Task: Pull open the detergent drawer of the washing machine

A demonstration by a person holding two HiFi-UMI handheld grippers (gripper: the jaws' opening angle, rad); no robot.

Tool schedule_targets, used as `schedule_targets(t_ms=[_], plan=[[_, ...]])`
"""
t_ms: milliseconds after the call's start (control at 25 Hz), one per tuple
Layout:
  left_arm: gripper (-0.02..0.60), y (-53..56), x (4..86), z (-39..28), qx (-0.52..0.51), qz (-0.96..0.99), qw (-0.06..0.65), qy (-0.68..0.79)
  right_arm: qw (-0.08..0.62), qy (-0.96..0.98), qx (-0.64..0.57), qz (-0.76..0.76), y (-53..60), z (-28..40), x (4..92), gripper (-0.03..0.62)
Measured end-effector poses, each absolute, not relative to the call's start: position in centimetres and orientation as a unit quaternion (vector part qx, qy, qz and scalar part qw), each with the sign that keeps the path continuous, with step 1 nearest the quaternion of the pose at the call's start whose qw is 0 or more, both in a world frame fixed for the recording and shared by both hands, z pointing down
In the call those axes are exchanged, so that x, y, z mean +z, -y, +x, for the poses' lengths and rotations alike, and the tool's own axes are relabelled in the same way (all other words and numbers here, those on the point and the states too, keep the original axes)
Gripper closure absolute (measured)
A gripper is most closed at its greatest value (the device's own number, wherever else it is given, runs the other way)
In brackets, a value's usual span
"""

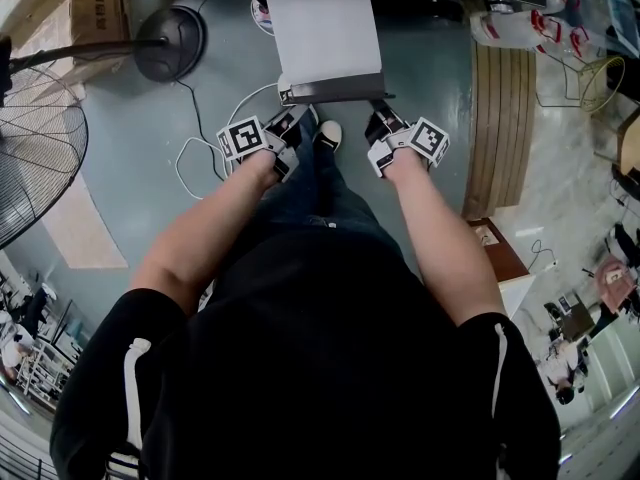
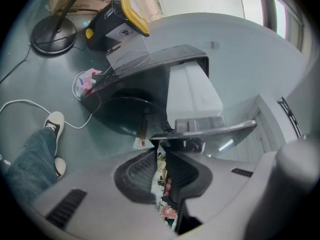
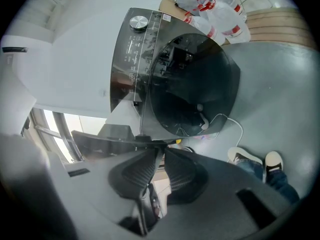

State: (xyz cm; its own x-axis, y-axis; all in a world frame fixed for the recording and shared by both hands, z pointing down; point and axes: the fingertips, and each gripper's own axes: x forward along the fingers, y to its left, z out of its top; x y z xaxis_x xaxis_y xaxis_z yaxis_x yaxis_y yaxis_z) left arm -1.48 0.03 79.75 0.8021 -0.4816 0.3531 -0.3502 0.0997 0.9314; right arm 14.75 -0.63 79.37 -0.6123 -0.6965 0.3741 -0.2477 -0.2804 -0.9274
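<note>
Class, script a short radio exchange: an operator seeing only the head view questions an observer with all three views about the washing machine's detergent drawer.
Operator: Is the right gripper holding the drawer front?
Observer: Yes; its own view shows the jaws pinching that panel's end.
Operator: And the left gripper?
Observer: It sits at the other end, jaws slightly apart; grip unclear.
Operator: What is on the washing machine face?
Observer: A round dial on a dark control strip, next to a dark round door.
</note>
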Motion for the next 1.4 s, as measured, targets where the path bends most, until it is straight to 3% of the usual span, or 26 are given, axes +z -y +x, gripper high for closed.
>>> schedule_targets(t_ms=[1400], plan=[[0.513,-0.2,79.9,-1.3,-0.036,0.654,0.698,0.290,0.134,-0.565,-0.691,-0.430,0.6,14.5,80.5,0.503]])
